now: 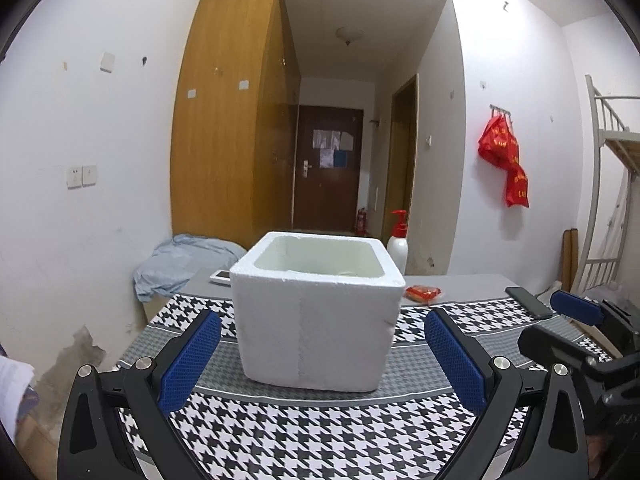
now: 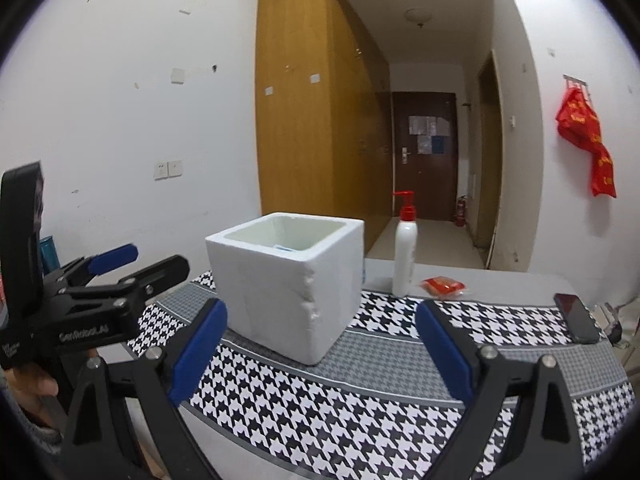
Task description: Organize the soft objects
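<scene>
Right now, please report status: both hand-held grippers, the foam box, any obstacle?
Left hand-held gripper open, empty. Right hand-held gripper open, empty. White foam box upright on checked cloth, untouched. Phone lies right, clear of path.

Foam box (image 1: 316, 312): white polystyrene, matt, grainy; chipped & rough along one vertical corner in right-wrist view.
Cloth (image 2: 360, 412) over the table: woven fabric, matt, b/w houndstooth w/ grey bands. Bare table top (image 1: 472, 284) along far edge: smooth grey, slight sheen.
Left gripper (image 1: 322, 360) & right gripper (image 2: 322, 350): black matt plastic frames, shiny metal bolts, blue textured rubbery pads.
Pump bottle (image 2: 405, 256) nr far edge: glossy white plastic, red plastic pump.
Red packet (image 2: 444, 285): shiny crinkled film.
Phone (image 2: 576, 318) at right edge: black glossy glass.
Wardrobe (image 1: 228, 120): wood-grain, satin.
Blue sheet (image 1: 180, 264) beyond far-left corner: soft crumpled cloth.
</scene>
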`<control>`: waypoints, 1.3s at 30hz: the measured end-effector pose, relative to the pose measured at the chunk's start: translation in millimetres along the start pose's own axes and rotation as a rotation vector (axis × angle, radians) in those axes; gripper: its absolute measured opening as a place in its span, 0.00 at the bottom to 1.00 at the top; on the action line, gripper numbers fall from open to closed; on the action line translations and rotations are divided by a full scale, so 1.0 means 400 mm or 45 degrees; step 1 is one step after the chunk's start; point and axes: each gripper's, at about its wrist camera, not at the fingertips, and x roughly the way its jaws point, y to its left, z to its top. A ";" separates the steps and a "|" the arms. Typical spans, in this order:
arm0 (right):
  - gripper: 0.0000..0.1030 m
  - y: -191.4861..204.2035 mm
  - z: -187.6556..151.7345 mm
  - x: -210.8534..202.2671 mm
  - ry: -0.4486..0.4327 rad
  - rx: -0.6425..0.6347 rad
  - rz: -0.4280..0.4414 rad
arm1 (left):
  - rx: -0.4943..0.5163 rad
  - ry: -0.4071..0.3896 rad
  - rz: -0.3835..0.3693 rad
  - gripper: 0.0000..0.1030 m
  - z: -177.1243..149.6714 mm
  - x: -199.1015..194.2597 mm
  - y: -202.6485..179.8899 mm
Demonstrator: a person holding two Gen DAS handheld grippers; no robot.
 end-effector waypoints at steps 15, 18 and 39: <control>0.94 -0.017 -0.112 -0.051 -0.031 0.031 -0.149 | 0.035 -0.057 0.017 0.99 -0.120 -0.053 -0.059; 0.94 -0.017 -0.126 -0.064 -0.044 0.026 -0.175 | 0.045 -0.060 0.042 0.99 -0.131 -0.061 -0.066; 0.94 -0.024 -0.156 -0.124 -0.058 0.036 -0.196 | 0.075 -0.076 -0.004 0.99 -0.156 -0.122 -0.090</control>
